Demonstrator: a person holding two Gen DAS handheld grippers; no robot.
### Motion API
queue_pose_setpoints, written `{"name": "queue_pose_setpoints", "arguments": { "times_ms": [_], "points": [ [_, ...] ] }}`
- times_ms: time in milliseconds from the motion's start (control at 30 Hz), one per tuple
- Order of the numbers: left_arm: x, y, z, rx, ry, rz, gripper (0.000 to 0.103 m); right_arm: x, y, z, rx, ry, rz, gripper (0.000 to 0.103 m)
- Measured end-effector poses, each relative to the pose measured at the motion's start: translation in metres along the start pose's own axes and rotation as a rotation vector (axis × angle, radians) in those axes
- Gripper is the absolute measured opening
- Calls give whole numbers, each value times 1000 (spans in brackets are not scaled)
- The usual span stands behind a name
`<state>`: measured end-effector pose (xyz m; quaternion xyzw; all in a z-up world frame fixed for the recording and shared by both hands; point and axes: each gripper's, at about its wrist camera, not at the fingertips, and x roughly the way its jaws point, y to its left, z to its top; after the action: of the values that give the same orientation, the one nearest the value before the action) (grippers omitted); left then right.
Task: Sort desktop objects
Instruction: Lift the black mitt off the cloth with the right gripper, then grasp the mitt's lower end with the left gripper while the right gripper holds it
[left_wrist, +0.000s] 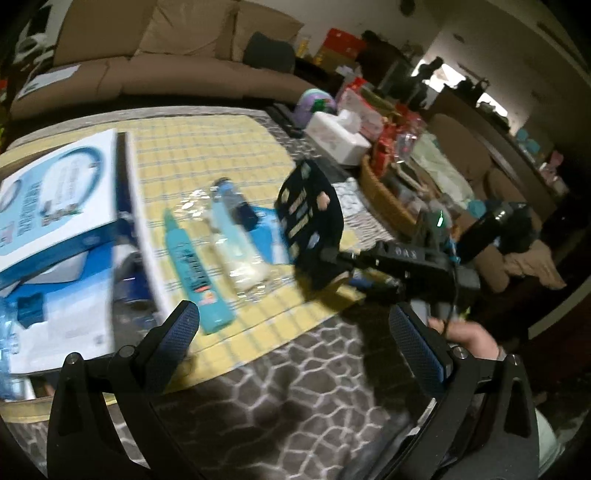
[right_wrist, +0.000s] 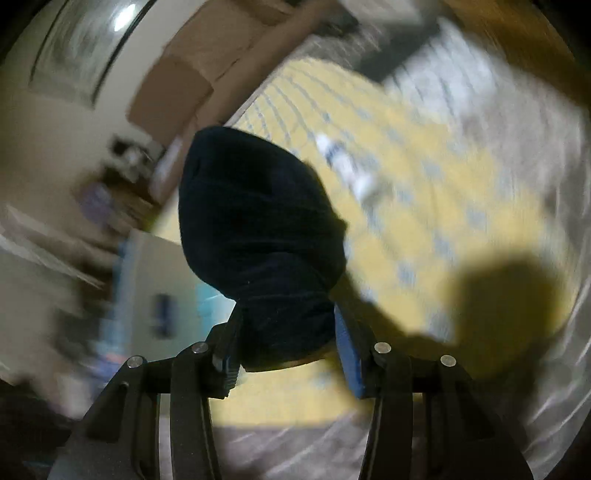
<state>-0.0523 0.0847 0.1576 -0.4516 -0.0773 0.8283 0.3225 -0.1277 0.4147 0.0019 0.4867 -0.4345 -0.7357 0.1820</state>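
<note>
My right gripper (right_wrist: 288, 332) is shut on a dark navy cloth pouch (right_wrist: 258, 229) and holds it above the yellow checked mat (right_wrist: 424, 221). In the left wrist view the pouch (left_wrist: 310, 218) shows pale patches on its face, held up by the right gripper (left_wrist: 332, 258) over the mat (left_wrist: 207, 147). A teal bottle (left_wrist: 195, 258) and a pale tube in clear wrap (left_wrist: 236, 240) lie on the mat. My left gripper (left_wrist: 291, 343) is open and empty above the mat's near edge.
A white and blue box (left_wrist: 55, 199) sits at the left on the mat. A tissue box (left_wrist: 340, 136), a wicker basket (left_wrist: 380, 184) and clutter stand at the far right. A sofa (left_wrist: 166, 62) is behind the table. The right wrist view is blurred.
</note>
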Motion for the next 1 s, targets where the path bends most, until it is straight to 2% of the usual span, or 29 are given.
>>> {"name": "queue_pose_setpoints", "arguments": {
  "times_ms": [33,100,200,267,300,433,500,567,733,867,1000],
  "points": [
    [4,-4,1,-4,4,-14,103,-1,-14,-6,77,32,79,46],
    [16,-14,1,-15,19,-38,103,-6,-34,-17,177,42,147,45],
    [40,-24,-1,-55,55,-95,103,-10,-50,-27,243,64,168,43],
    [56,-26,-7,-81,86,-104,103,-12,-56,-30,244,77,115,44],
    [63,-27,-11,-91,99,-105,103,-12,-55,-29,209,88,51,46],
    [93,-24,-26,-92,151,-89,103,-13,-44,-22,125,89,12,50],
    [103,-25,-32,-74,165,-76,103,-12,-39,-19,108,96,4,62],
    [107,-24,-36,-64,170,-73,103,-12,-30,-16,80,99,-14,67],
    [120,-31,-39,-33,175,-84,103,-28,-6,-8,-51,61,-126,68],
    [134,-42,-36,12,181,-76,103,-29,-7,-7,-44,65,-30,69],
    [157,-57,-35,97,181,12,103,-22,-22,1,63,89,97,70]
  ]
}}
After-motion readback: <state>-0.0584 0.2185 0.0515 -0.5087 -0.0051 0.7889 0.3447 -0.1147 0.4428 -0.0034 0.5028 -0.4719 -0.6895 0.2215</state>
